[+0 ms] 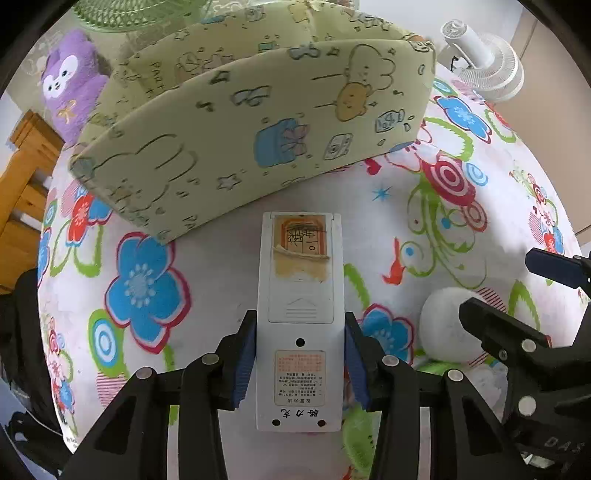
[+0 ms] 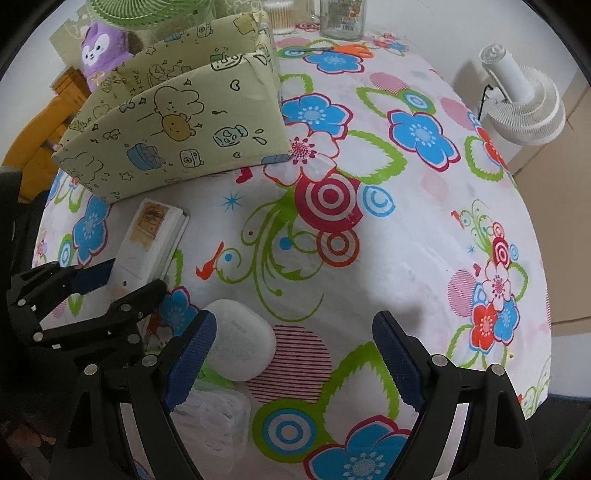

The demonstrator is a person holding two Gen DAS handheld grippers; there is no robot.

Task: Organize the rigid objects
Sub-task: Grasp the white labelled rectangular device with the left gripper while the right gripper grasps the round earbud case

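One remote control lies outside the tiered green organizer.

White remote control: face down, battery cover up, lying flat lengthwise near the green patterned storage box. White rounded case: lying flat to the remote's right.

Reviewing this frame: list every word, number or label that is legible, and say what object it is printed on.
"DAS": on the right claw's black body, left wrist view; more letters may be cut off.
Three large Chinese characters, upside down: on the white remote held in the left claw; I cannot read them surely.
Orange sticker's fine print and handwritten label on the remote: unreadable.
Lettering on the green box: too distorted.
Glass jar label: blurred.
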